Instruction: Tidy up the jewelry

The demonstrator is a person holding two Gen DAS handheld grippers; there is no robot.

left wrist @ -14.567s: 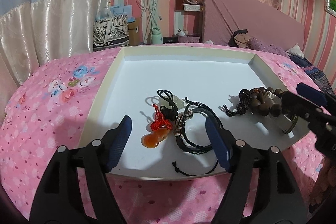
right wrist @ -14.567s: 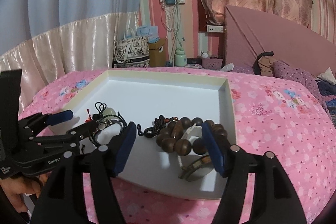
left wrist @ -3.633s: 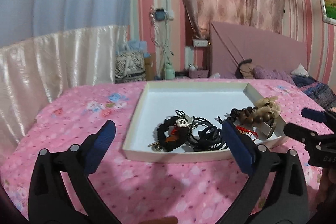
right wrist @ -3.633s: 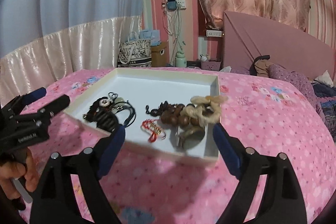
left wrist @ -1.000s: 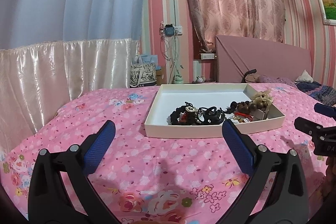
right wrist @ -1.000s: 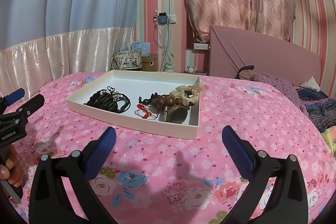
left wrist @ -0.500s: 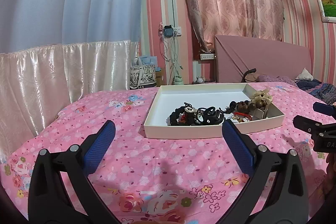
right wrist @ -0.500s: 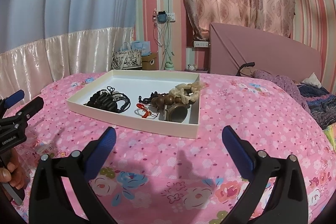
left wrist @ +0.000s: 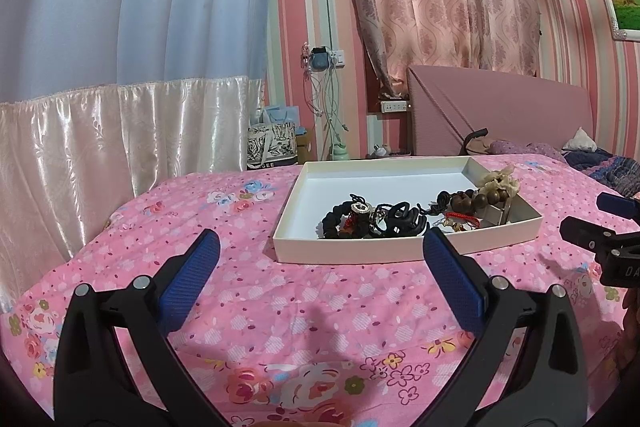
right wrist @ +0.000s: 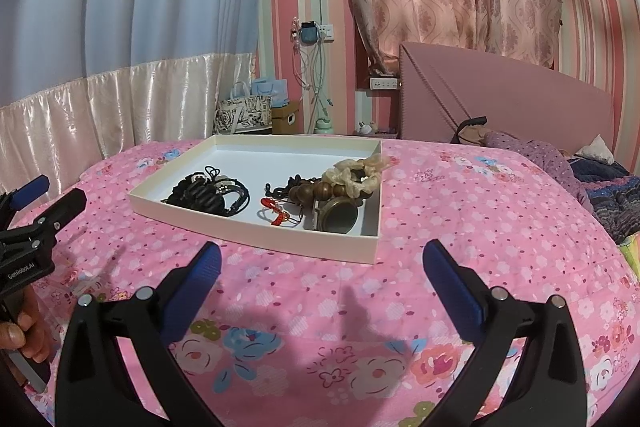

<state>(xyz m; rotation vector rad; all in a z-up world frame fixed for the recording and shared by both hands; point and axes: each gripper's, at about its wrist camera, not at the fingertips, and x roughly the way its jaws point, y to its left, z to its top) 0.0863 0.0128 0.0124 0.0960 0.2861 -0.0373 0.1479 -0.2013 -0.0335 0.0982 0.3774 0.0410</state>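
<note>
A shallow white tray (left wrist: 404,251) (right wrist: 256,229) lies on the pink flowered bedspread. In it lie black cord bracelets (left wrist: 372,217) (right wrist: 208,195), a red knotted charm (right wrist: 276,213), brown wooden beads (left wrist: 464,203) (right wrist: 316,191), a cream fabric scrunchie (left wrist: 500,181) (right wrist: 352,173) and a round bronze piece (right wrist: 338,217). My left gripper (left wrist: 320,281) is open and empty, held back from the tray's near edge. My right gripper (right wrist: 320,279) is open and empty, also short of the tray.
The bedspread (left wrist: 304,307) stretches around the tray. A pink headboard (right wrist: 500,103) and pillows (right wrist: 532,151) are at the far right. Bags and a box (right wrist: 256,115) stand on the floor beyond the bed, beneath hanging cables.
Both grippers have drawn back from the tray since the early frames, and more pieces lie in it, among them the scrunchie. In the last second almost nothing has moved.
</note>
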